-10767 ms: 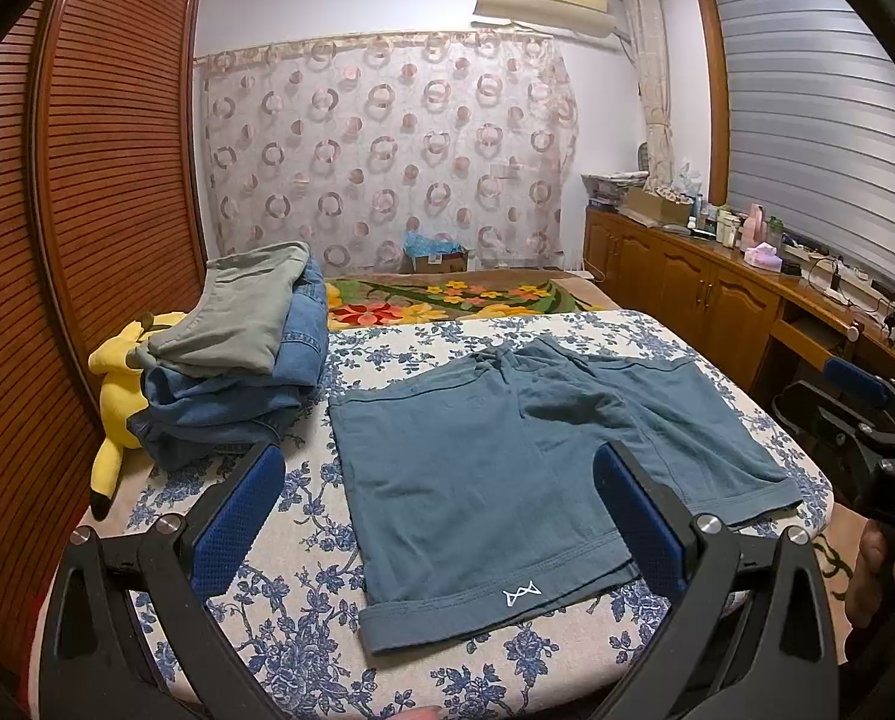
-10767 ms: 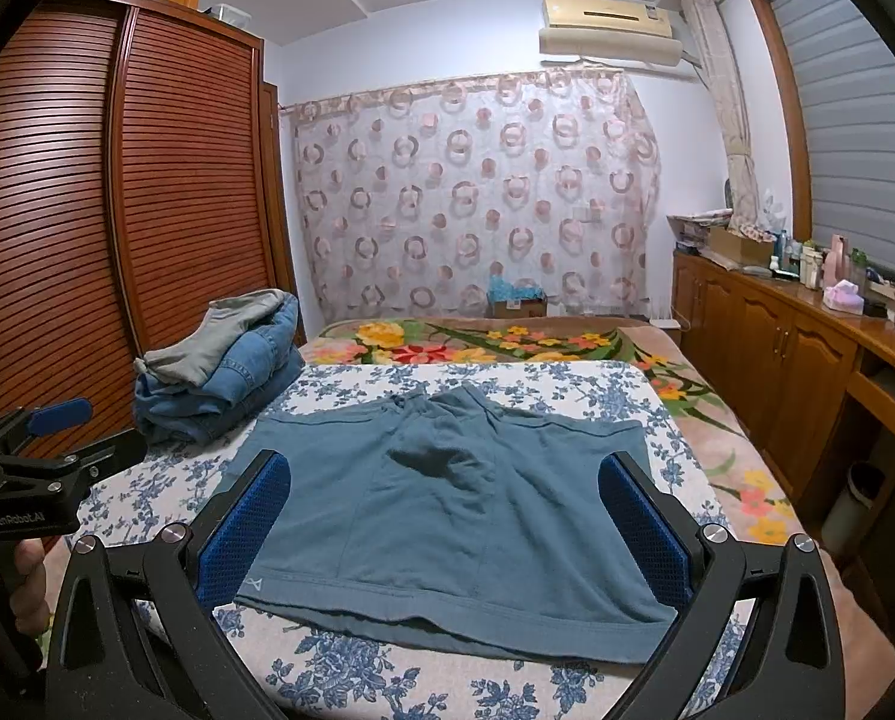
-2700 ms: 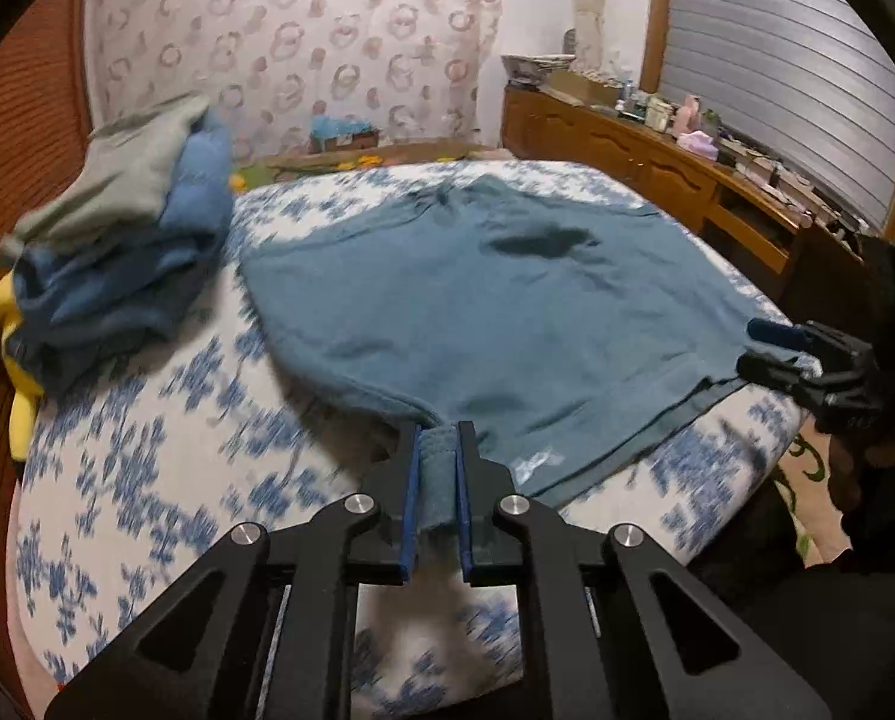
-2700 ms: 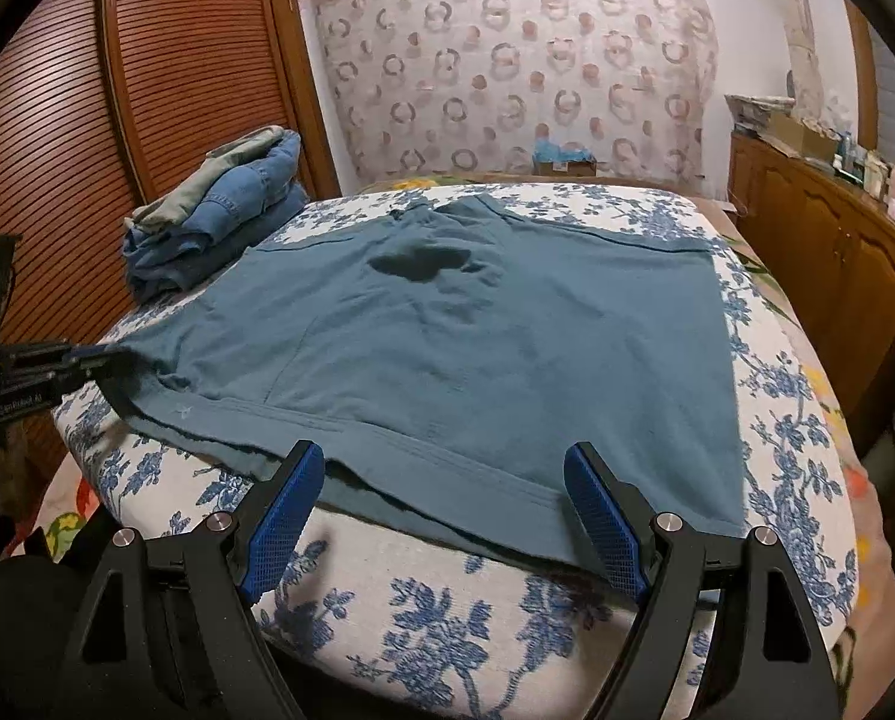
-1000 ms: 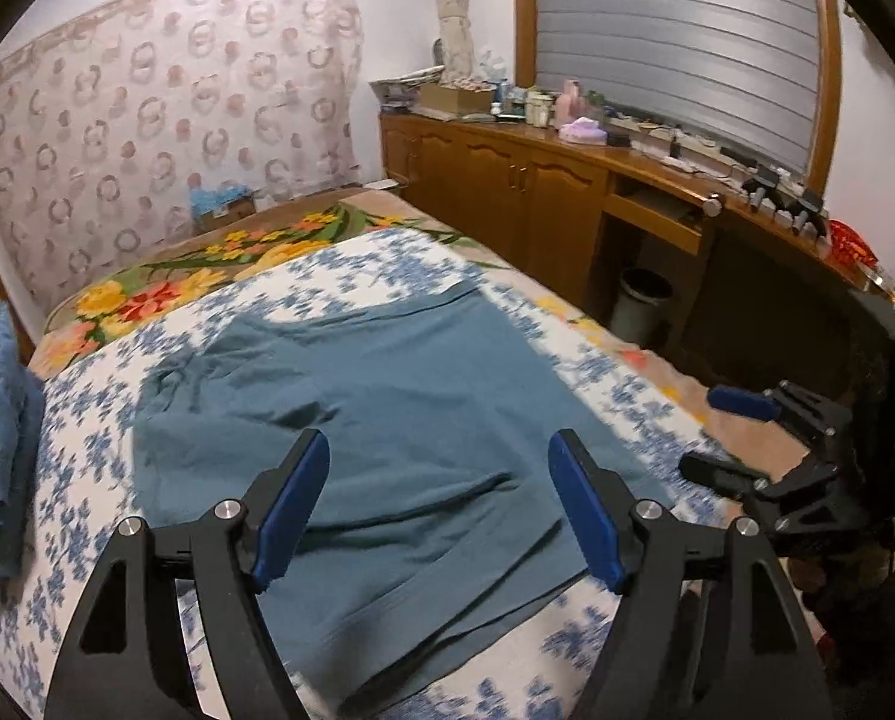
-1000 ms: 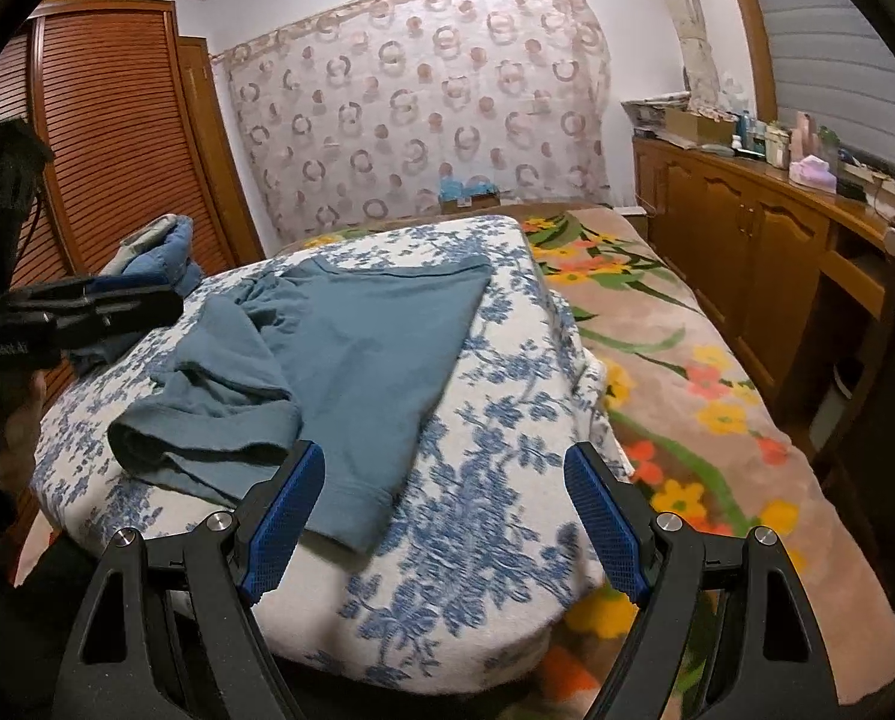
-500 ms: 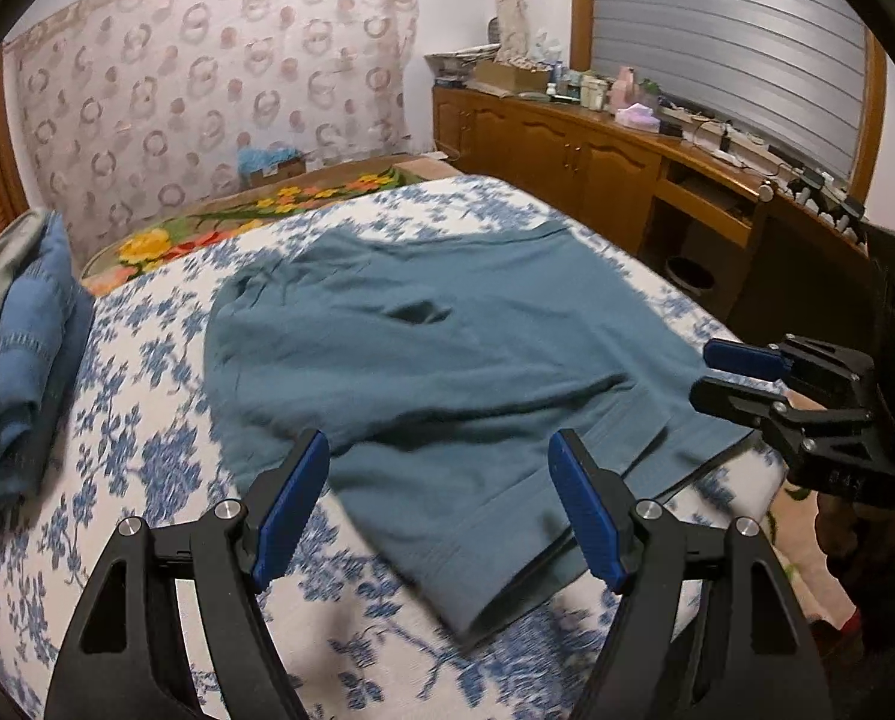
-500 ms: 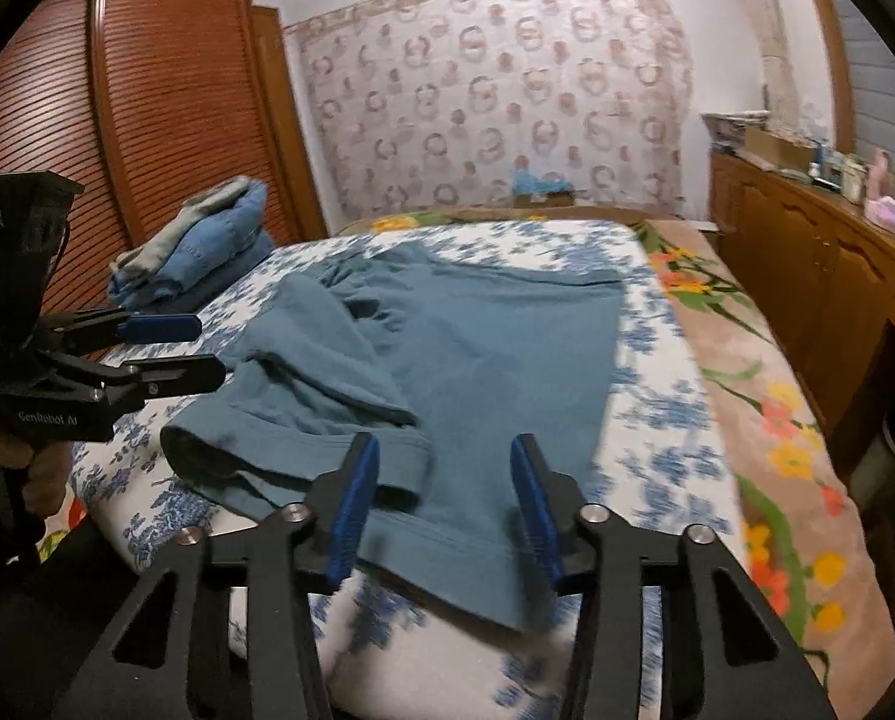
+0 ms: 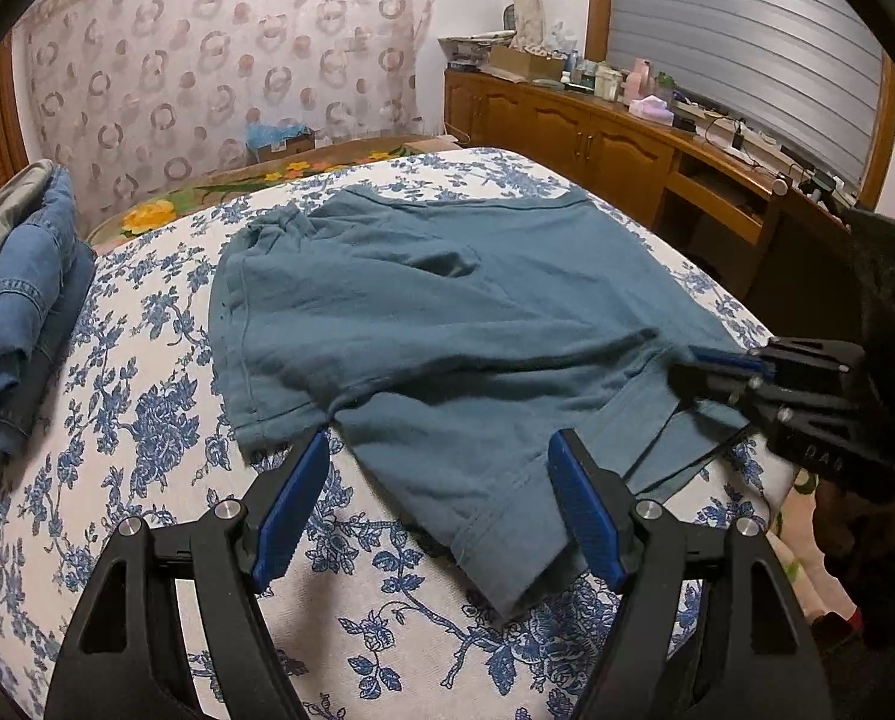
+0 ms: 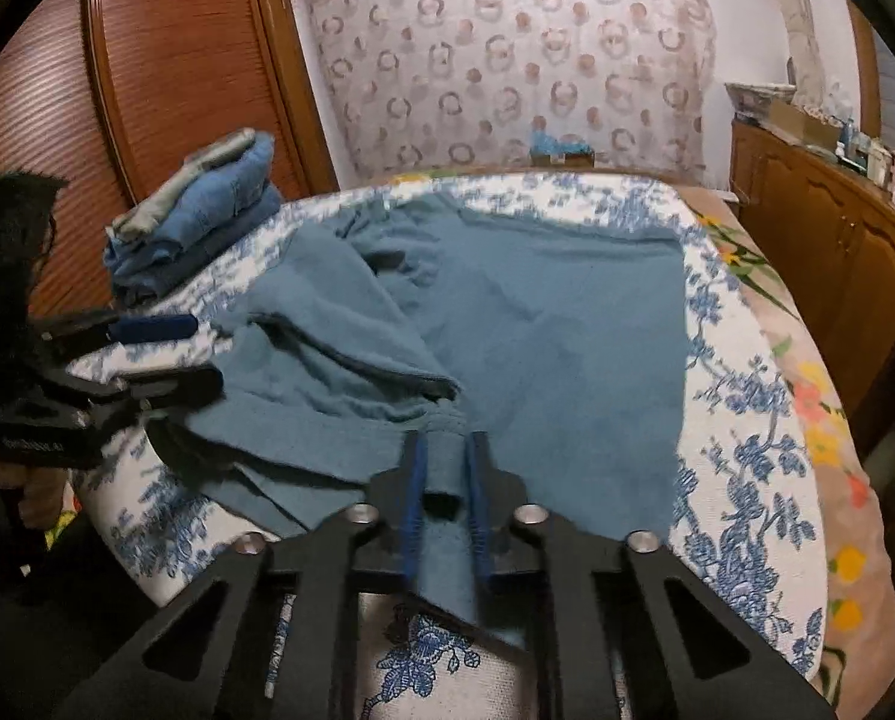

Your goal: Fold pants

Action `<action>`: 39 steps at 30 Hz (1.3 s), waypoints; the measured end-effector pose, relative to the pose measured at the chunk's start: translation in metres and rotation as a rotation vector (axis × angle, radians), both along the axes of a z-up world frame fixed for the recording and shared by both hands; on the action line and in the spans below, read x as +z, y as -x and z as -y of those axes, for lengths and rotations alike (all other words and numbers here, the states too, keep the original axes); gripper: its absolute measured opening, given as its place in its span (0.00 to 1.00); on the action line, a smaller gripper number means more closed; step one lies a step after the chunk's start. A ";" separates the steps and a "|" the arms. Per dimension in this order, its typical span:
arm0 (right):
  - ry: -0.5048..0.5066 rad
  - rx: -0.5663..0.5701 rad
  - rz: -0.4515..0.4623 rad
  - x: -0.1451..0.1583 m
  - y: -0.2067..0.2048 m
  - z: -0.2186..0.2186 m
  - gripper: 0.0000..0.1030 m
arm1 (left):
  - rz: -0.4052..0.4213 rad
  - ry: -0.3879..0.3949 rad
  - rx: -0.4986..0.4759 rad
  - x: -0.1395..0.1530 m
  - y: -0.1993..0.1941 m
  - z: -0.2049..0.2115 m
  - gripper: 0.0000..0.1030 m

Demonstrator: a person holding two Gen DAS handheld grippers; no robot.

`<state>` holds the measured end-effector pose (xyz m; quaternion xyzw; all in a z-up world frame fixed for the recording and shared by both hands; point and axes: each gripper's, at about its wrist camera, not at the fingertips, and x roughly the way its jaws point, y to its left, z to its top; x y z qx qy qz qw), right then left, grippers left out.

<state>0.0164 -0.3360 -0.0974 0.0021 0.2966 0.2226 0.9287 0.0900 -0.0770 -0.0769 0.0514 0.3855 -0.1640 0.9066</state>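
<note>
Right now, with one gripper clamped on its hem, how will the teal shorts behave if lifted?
Probably floppy: the teal shorts already lie in soft folds and creases. The right gripper, whose jaws have just been closing, pinches only a small bunch of hem, so the rest would likely sag and drag across the floral bedspread. They look light, unlikely to slip from the blue pads.

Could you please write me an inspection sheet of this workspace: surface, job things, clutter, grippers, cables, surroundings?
Surface: bed with blue floral sheet.
Job's things: teal shorts lying partly folded, one leg laid over the other.
Clutter: stack of folded clothes at the far corner near the wardrobe.
Grippers: left gripper open above the near hem, holding nothing; right gripper has just been closing and is shut on the shorts' edge.
Cables: nothing seen on the bed.
Surroundings: patterned curtain, wooden cabinets with small items on top, wardrobe.
</note>
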 end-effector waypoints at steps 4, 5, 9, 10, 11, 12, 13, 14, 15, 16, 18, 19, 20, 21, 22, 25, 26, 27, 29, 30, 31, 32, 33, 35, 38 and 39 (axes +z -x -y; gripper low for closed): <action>-0.024 -0.010 0.059 0.016 0.009 0.011 0.07 | 0.009 0.005 0.007 0.002 0.000 -0.003 0.74; -0.026 -0.015 0.076 0.020 0.013 0.015 0.07 | 0.011 0.007 0.008 0.003 0.001 -0.003 0.74; -0.029 -0.031 0.126 0.034 0.030 0.032 0.07 | 0.020 0.015 0.006 0.004 0.002 -0.004 0.74; -0.030 -0.032 0.133 0.037 0.033 0.038 0.07 | 0.020 0.016 0.004 0.004 0.002 -0.004 0.74; -0.029 -0.035 0.139 0.039 0.037 0.041 0.07 | 0.019 0.016 0.002 0.004 0.001 -0.004 0.74; -0.027 -0.039 0.143 0.038 0.044 0.042 0.07 | 0.018 0.015 -0.001 0.003 0.002 -0.003 0.74; -0.023 -0.043 0.144 0.038 0.047 0.046 0.07 | 0.016 0.014 -0.005 0.003 0.002 -0.002 0.74; -0.019 -0.047 0.144 0.036 0.050 0.047 0.07 | 0.015 0.012 -0.008 0.003 0.002 -0.002 0.74; -0.014 -0.054 0.142 0.034 0.054 0.048 0.07 | 0.014 0.011 -0.010 0.002 0.002 -0.001 0.74; -0.011 -0.061 0.137 0.032 0.056 0.049 0.07 | 0.013 0.011 -0.013 0.002 0.001 0.000 0.74; -0.009 -0.071 0.124 0.027 0.063 0.041 0.07 | 0.011 0.009 -0.018 0.002 0.001 0.003 0.74; -0.008 -0.076 0.115 0.026 0.064 0.041 0.07 | 0.010 0.005 -0.021 0.001 0.001 0.004 0.74; -0.007 -0.079 0.105 0.025 0.064 0.040 0.07 | 0.008 0.002 -0.023 0.000 0.000 0.005 0.74; -0.006 -0.081 0.099 0.028 0.065 0.038 0.07 | 0.005 -0.002 -0.024 -0.001 0.000 0.006 0.74; -0.004 -0.084 0.091 0.027 0.064 0.038 0.07 | 0.003 -0.004 -0.025 -0.002 -0.001 0.007 0.74; 0.004 -0.096 0.064 0.024 0.062 0.037 0.07 | -0.003 -0.007 -0.027 -0.004 -0.002 0.009 0.74; 0.010 -0.102 0.059 0.023 0.060 0.037 0.07 | -0.004 -0.008 -0.027 -0.004 -0.002 0.009 0.74; 0.013 -0.103 0.052 0.024 0.059 0.036 0.07 | -0.005 -0.009 -0.028 -0.005 -0.003 0.009 0.74; 0.013 -0.103 0.046 0.024 0.058 0.037 0.07 | -0.007 -0.009 -0.027 -0.006 -0.003 0.008 0.74; 0.015 -0.103 0.046 0.026 0.059 0.037 0.07 | -0.007 -0.009 -0.026 -0.006 -0.003 0.008 0.74; 0.017 -0.103 0.046 0.027 0.061 0.036 0.07 | -0.008 -0.007 -0.025 -0.007 -0.003 0.008 0.74; 0.017 -0.102 0.047 0.030 0.062 0.037 0.07 | -0.009 -0.006 -0.025 -0.007 -0.003 0.008 0.74; 0.016 -0.101 0.048 0.032 0.064 0.037 0.07 | -0.009 -0.005 -0.024 -0.007 -0.003 0.008 0.74; 0.019 -0.099 0.047 0.032 0.064 0.036 0.07 | -0.010 -0.004 -0.022 -0.008 -0.003 0.008 0.74; 0.025 -0.098 0.044 0.031 0.063 0.034 0.07 | -0.007 -0.004 -0.018 -0.008 -0.003 0.007 0.74; 0.027 -0.097 0.043 0.031 0.062 0.034 0.07 | -0.005 -0.003 -0.015 -0.007 -0.002 0.006 0.74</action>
